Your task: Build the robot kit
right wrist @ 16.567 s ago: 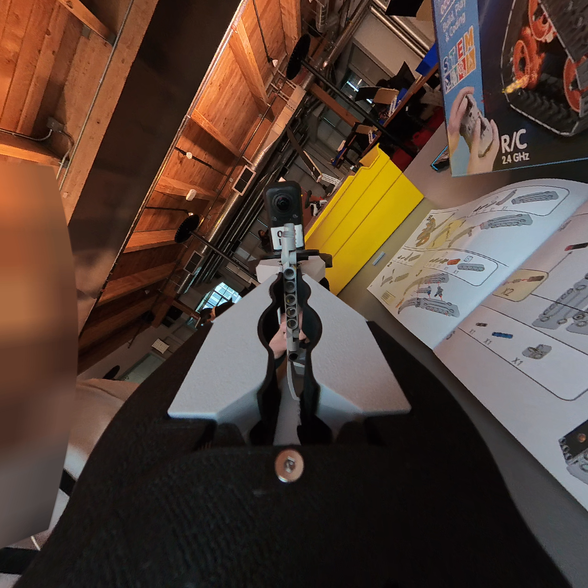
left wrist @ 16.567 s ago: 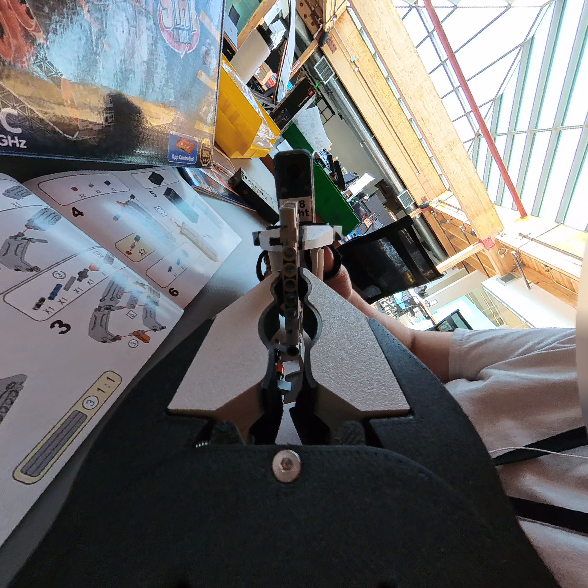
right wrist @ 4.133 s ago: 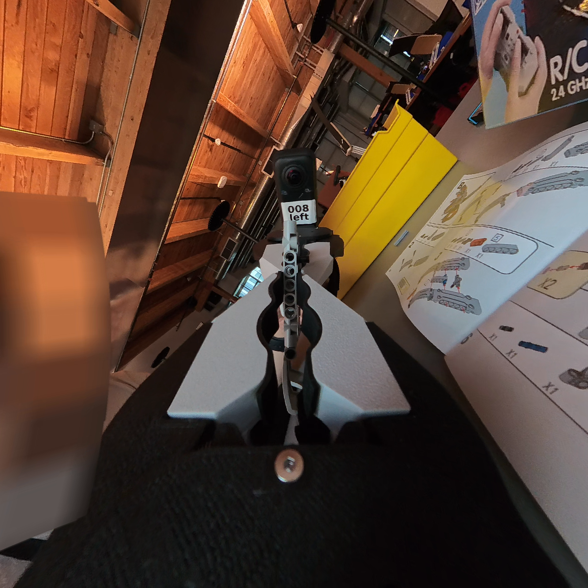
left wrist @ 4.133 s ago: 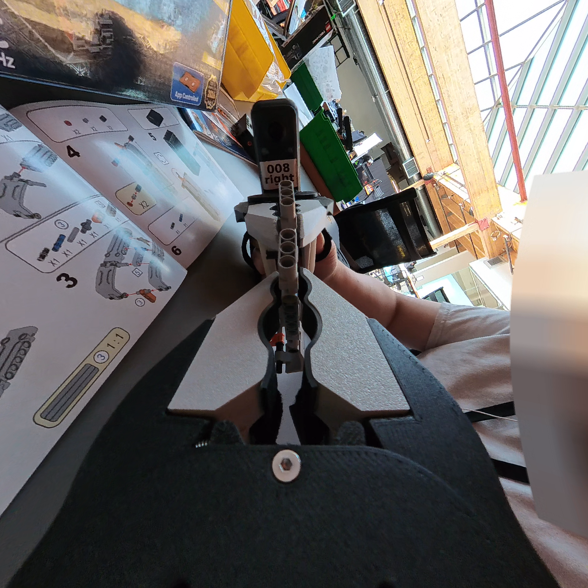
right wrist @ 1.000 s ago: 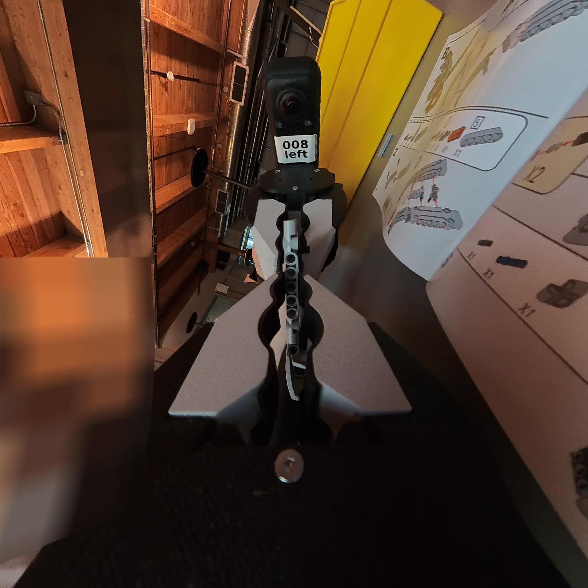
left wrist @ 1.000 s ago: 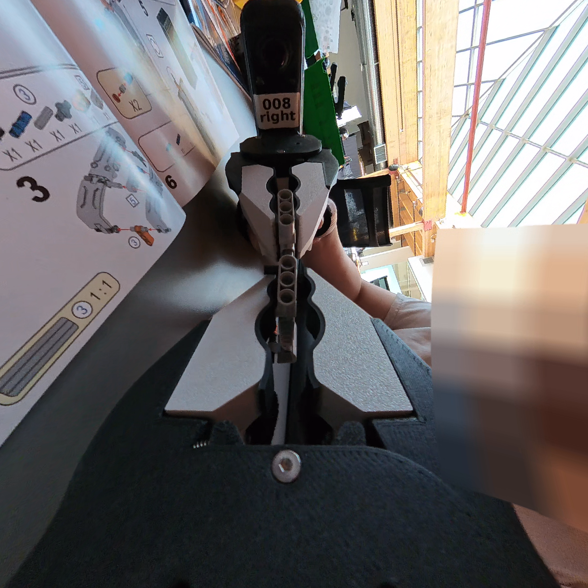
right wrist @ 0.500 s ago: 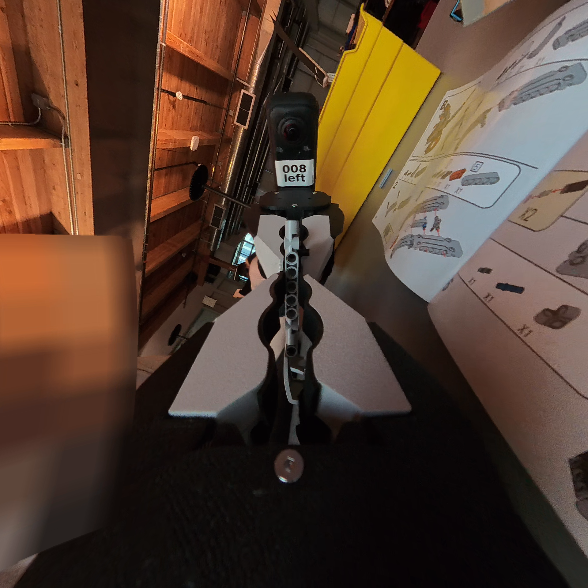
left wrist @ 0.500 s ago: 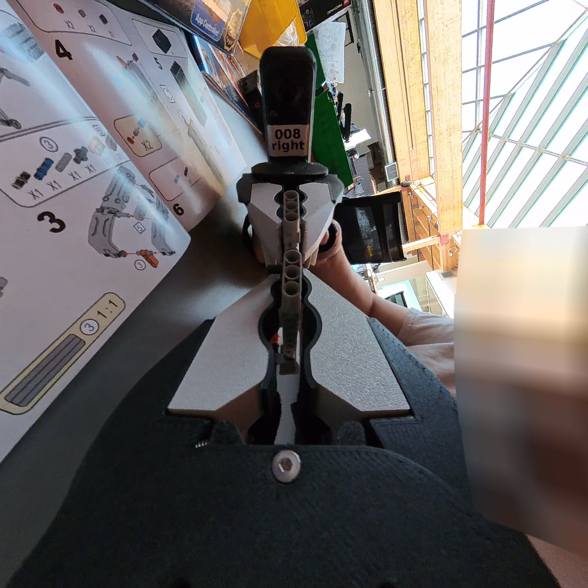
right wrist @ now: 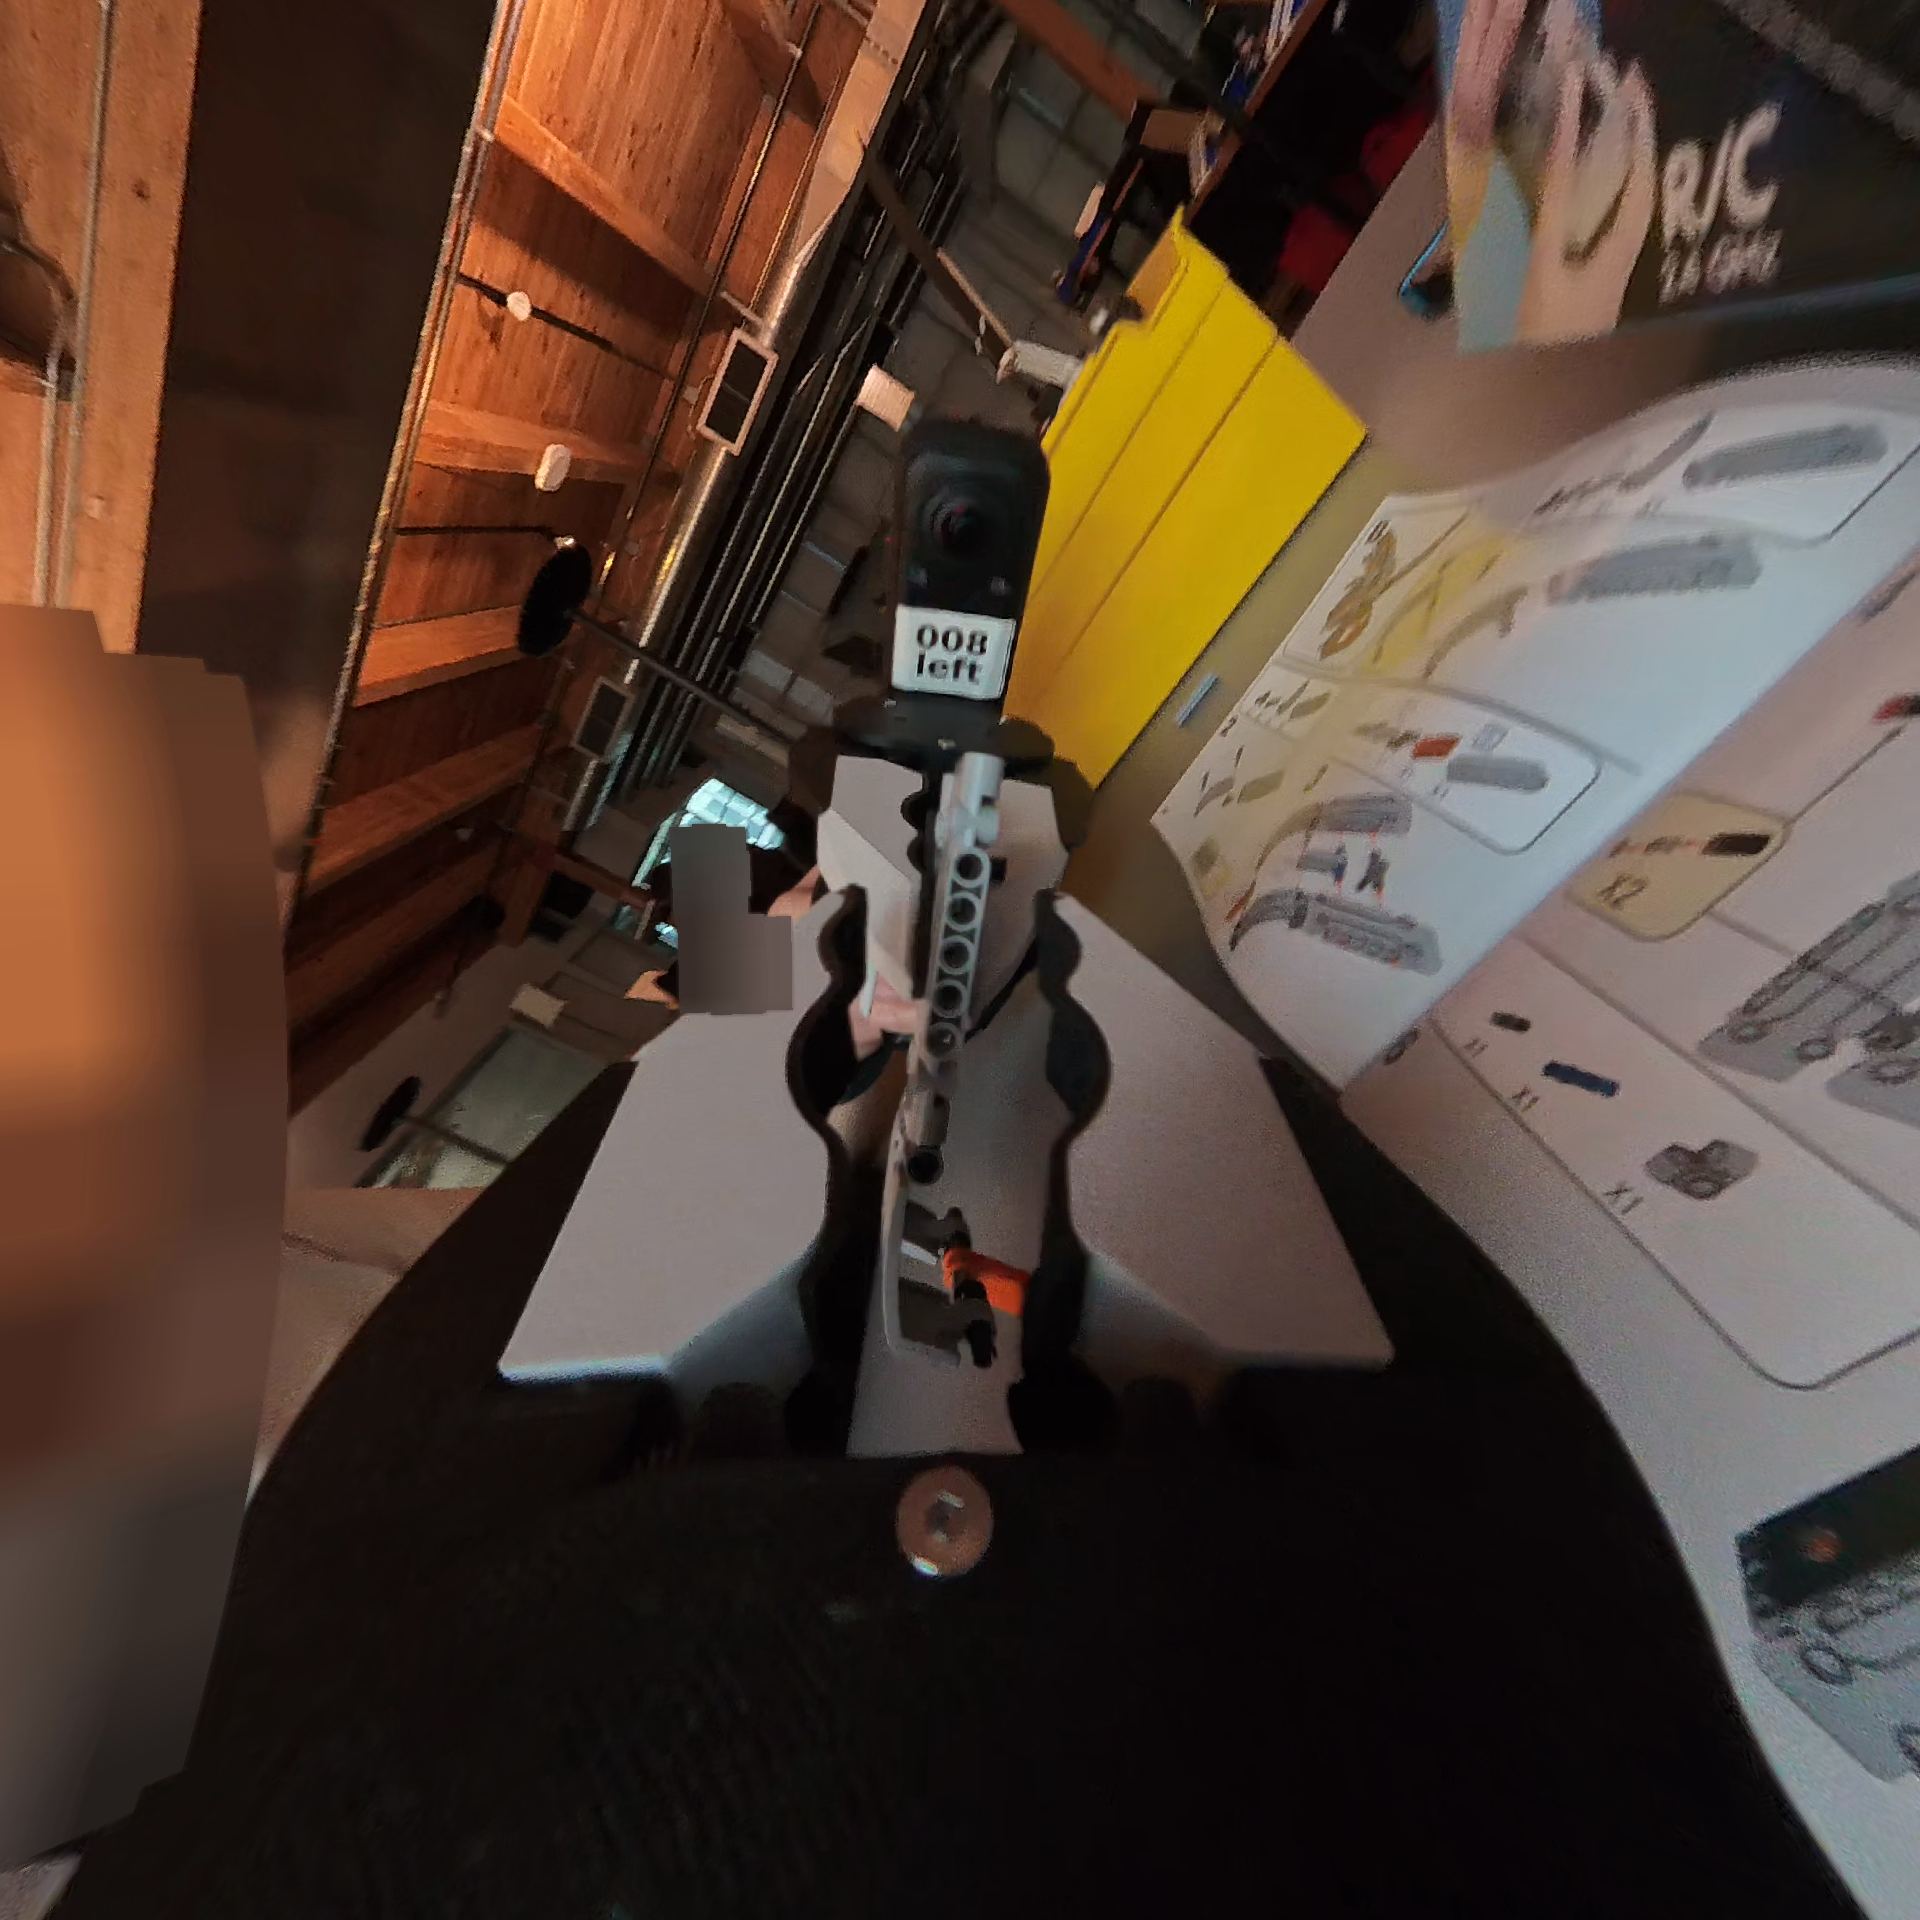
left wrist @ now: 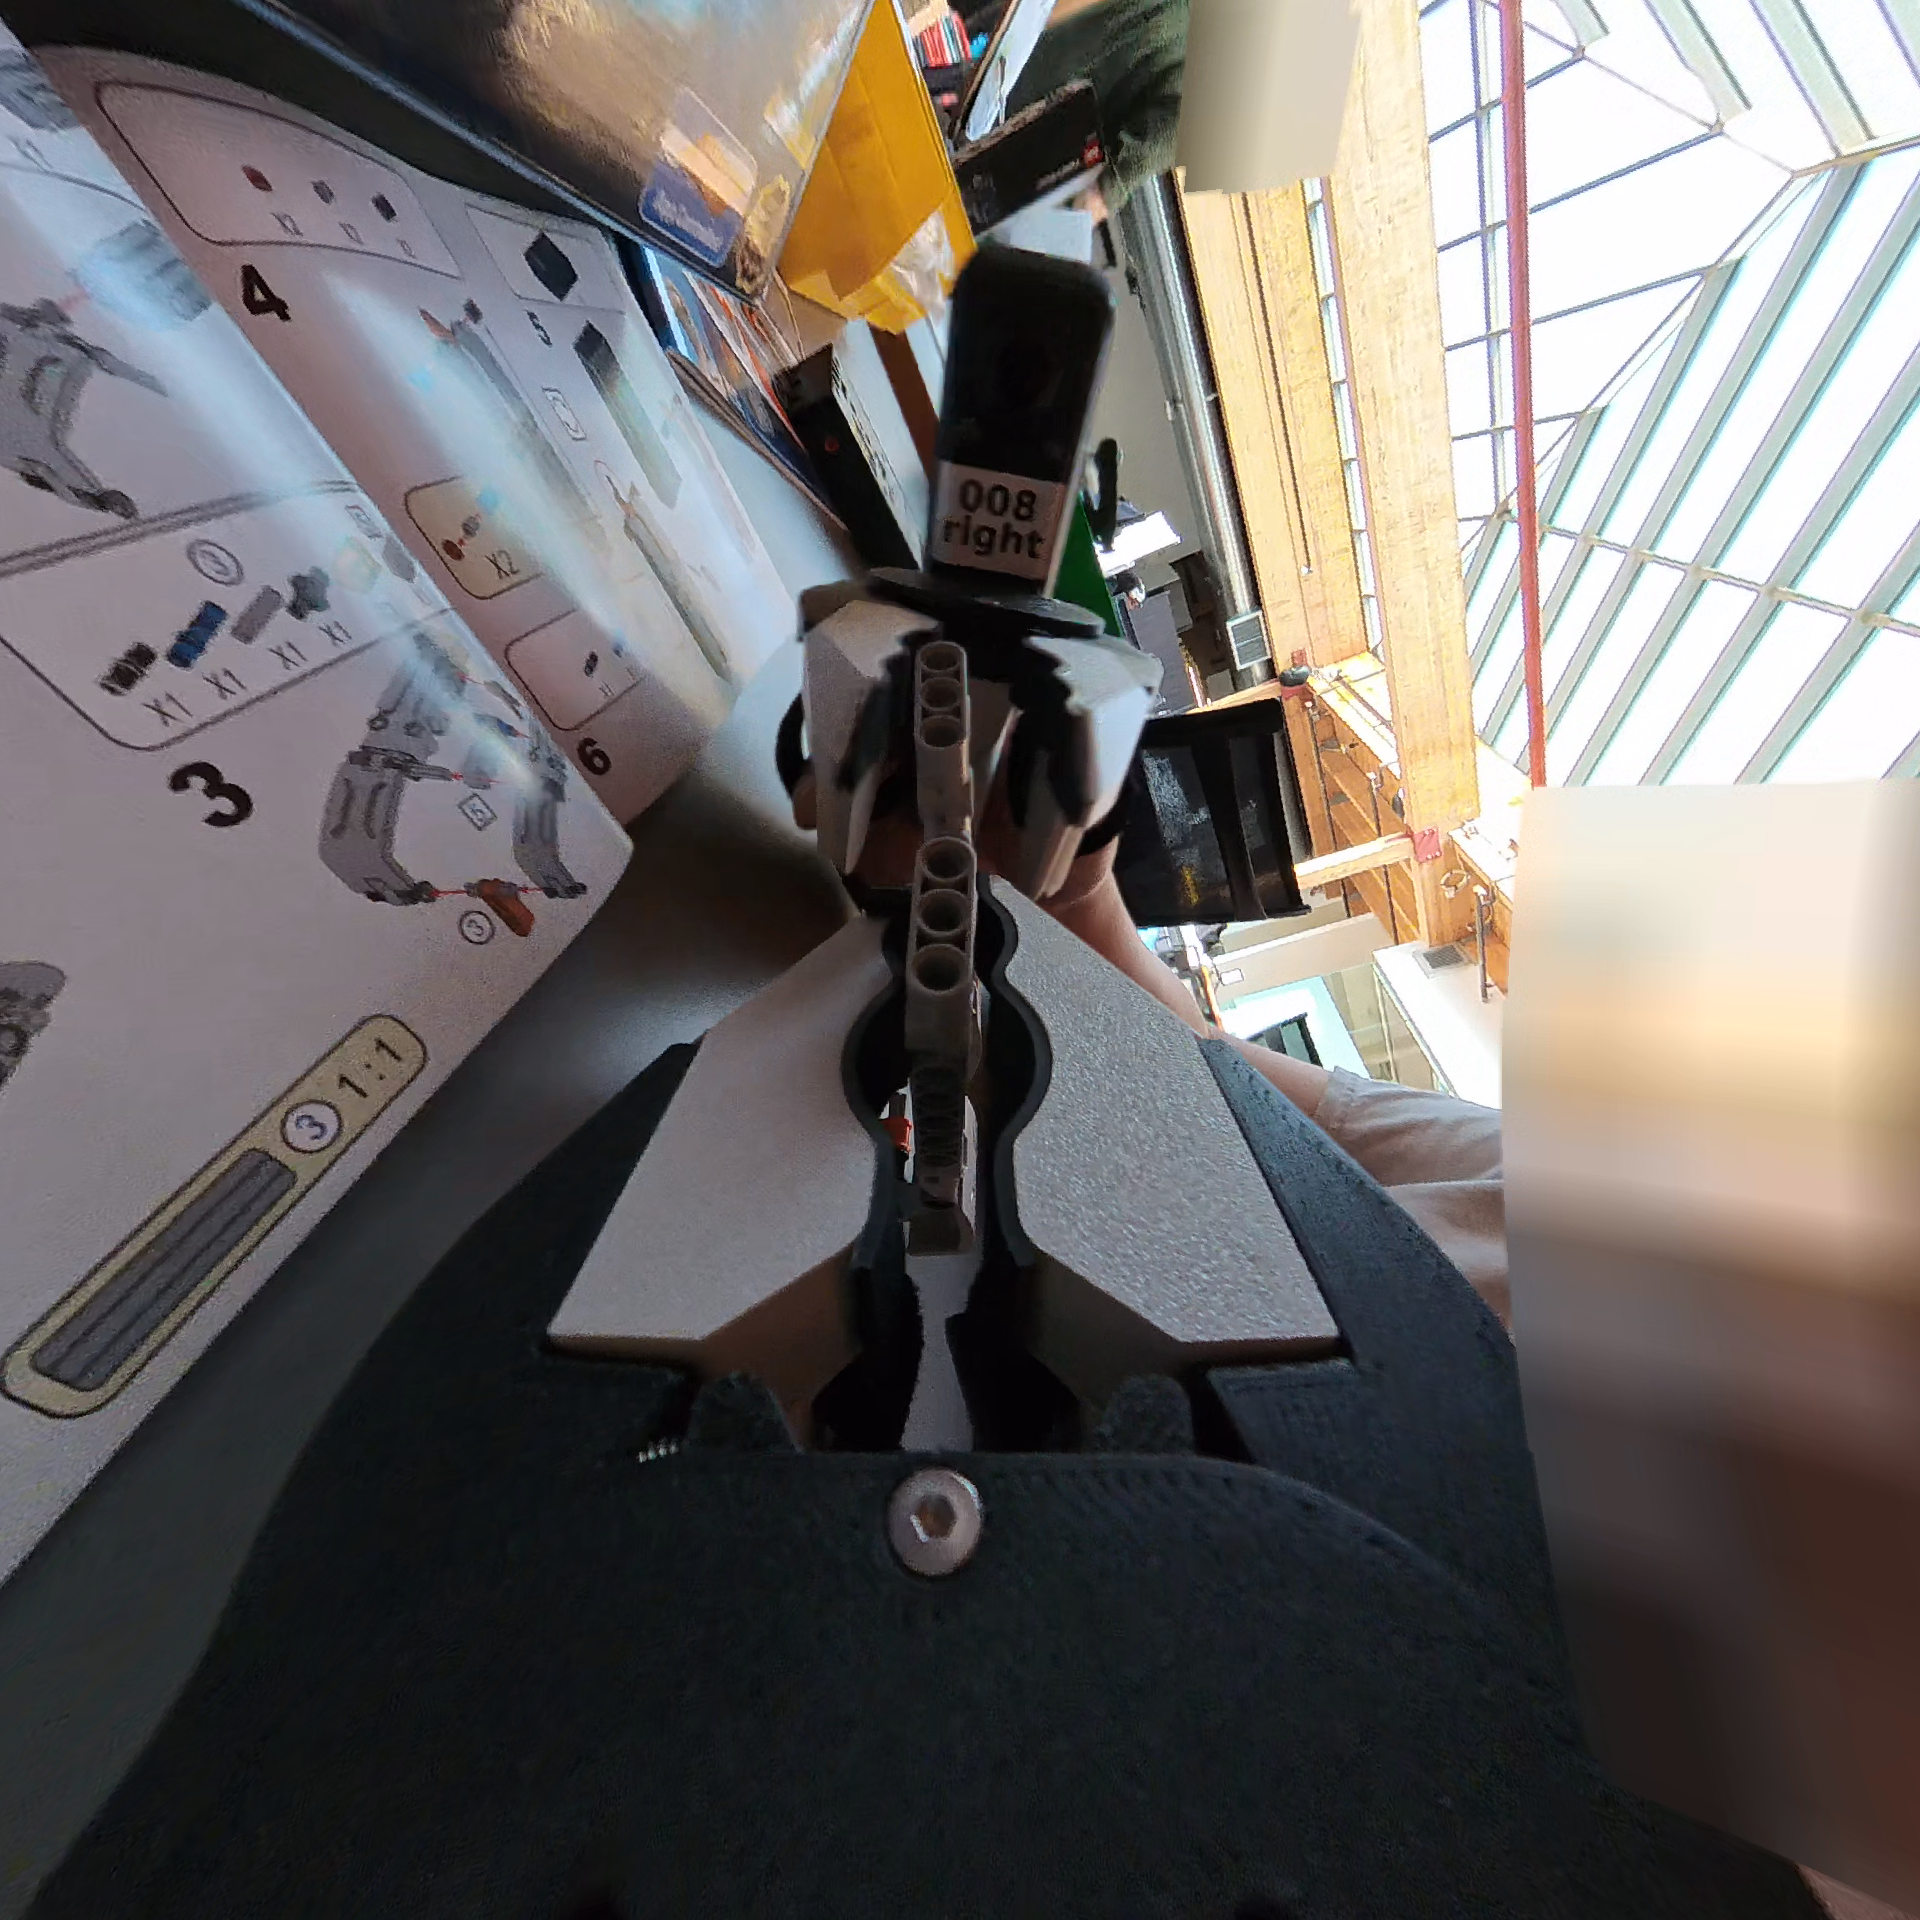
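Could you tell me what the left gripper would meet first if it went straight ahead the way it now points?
Most likely the right gripper, which faces it head-on just past the left gripper. The grey holed beam clamped in the left one already reaches between the right one's fingers; the depth of the gap is unclear.

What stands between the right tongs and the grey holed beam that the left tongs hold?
Nothing visible. The grey beam lies in the gap of the right tongs, whose fingers stand apart on either side; the left tongs clamp its other end. The instruction booklet lies off to one side.
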A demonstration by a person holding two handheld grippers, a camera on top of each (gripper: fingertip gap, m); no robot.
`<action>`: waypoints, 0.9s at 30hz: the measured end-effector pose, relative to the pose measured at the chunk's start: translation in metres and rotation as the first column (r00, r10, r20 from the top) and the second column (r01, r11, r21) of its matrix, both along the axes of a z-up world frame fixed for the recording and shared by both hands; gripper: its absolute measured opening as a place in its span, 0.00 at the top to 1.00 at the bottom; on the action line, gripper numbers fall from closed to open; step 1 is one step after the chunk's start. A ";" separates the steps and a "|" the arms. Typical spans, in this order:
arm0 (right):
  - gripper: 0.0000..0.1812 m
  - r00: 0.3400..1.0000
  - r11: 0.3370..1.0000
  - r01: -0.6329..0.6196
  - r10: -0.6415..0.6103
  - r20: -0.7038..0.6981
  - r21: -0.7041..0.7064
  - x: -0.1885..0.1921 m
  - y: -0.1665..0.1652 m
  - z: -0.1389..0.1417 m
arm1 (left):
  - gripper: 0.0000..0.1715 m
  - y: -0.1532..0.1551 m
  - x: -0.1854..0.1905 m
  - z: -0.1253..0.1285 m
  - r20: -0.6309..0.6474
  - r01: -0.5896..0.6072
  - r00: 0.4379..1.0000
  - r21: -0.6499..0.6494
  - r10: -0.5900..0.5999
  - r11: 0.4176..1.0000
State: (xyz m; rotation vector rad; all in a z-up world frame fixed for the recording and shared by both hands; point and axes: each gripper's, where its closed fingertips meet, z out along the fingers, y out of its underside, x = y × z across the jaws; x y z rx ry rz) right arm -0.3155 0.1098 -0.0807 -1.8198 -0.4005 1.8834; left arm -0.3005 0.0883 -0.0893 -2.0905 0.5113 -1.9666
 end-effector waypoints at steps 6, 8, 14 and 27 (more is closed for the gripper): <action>0.50 0.883 0.829 0.122 -0.342 0.323 0.546 0.009 0.006 0.013 | 0.97 0.023 -0.007 0.010 0.036 -0.180 0.984 0.080 0.177 0.981; 0.45 0.785 0.733 0.027 -0.437 0.440 0.680 -0.001 -0.003 0.004 | 0.97 0.027 -0.007 0.013 0.048 -0.214 0.976 0.087 0.211 0.973; 0.46 0.565 0.595 -0.086 -0.631 0.531 0.799 -0.018 -0.005 -0.003 | 0.97 0.030 -0.005 0.010 0.020 -0.275 0.961 0.126 0.274 0.953; 0.56 0.472 0.566 -0.118 -0.691 0.548 0.816 -0.018 0.007 -0.011 | 0.97 0.037 -0.011 0.014 0.027 -0.350 0.936 0.128 0.350 0.928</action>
